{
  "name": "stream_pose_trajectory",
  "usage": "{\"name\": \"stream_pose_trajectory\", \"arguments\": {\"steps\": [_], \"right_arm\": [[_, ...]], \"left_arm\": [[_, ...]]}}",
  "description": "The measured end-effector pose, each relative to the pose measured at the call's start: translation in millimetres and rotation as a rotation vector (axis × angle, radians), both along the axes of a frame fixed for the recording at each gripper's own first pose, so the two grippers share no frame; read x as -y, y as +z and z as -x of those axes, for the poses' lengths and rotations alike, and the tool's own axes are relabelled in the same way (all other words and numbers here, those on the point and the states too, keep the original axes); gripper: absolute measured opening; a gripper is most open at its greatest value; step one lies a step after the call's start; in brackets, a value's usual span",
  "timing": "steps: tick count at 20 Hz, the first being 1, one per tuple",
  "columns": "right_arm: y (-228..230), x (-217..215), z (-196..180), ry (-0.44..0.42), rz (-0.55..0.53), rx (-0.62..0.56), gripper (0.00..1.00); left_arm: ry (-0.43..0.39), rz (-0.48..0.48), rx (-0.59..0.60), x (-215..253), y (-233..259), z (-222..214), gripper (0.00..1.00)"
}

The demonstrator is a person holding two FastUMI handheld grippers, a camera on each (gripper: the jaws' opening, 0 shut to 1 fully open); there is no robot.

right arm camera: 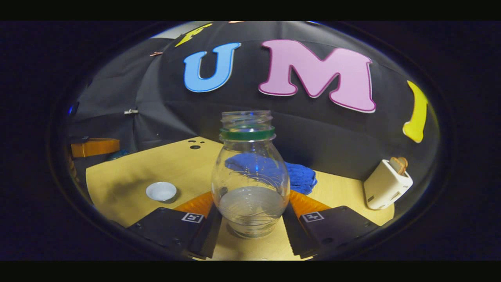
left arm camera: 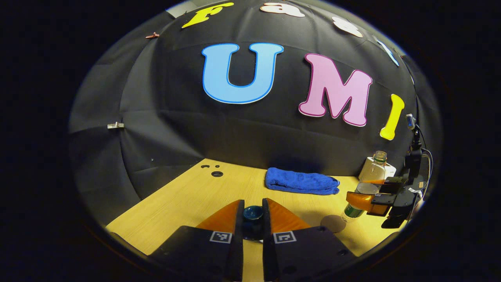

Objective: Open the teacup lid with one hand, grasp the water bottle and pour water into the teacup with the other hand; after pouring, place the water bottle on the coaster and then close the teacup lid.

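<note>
In the left gripper view, the left gripper has its two fingers drawn close on a small dark teal lid, which sits between them and appears to be clamped from both sides. Under it the wooden table shows, so the lid seems lifted, but I cannot tell how high. Farther back lies a folded blue towel against the booth wall. At the right side of this view the right gripper is seen from afar with the water bottle in it, and a round brown coaster lies on the table just beside the bottle, toward the viewer. A white toaster stands behind. In the right gripper view, the right gripper holds the water bottle upright, with both fingers pressing on its lower sides. The bottle is clear, has a green ring at the neck and no cap, and water fills only its lower part. On the table at the left stands a small white teacup, open, well apart from the bottle. The blue towel lies behind the bottle and the toaster stands at the right.
</note>
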State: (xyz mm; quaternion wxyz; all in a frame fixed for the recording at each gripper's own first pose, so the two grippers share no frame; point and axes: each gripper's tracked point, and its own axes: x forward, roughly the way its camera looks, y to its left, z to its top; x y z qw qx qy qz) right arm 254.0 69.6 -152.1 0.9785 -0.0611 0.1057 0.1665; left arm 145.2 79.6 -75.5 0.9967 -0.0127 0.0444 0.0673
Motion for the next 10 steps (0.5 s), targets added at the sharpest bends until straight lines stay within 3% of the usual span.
{"name": "stream_pose_trajectory", "arguments": {"steps": [1, 6, 10], "right_arm": [[-4.1, 2.2, -5.0, -0.011, -0.025, 0.001, 0.75], [-26.5, 9.5, -19.1, -0.060, -0.147, -0.026, 0.75], [-40.2, 10.6, -20.0, -0.078, -0.191, -0.051, 0.75]], "left_arm": [[0.002, -0.011, 0.001, -0.6, -3.5, -3.7, 0.24], [-0.004, -0.031, -0.009, 5.7, -19.9, -12.2, 0.20], [-0.019, -0.040, -0.028, 12.8, -35.2, -12.2, 0.24]]}}
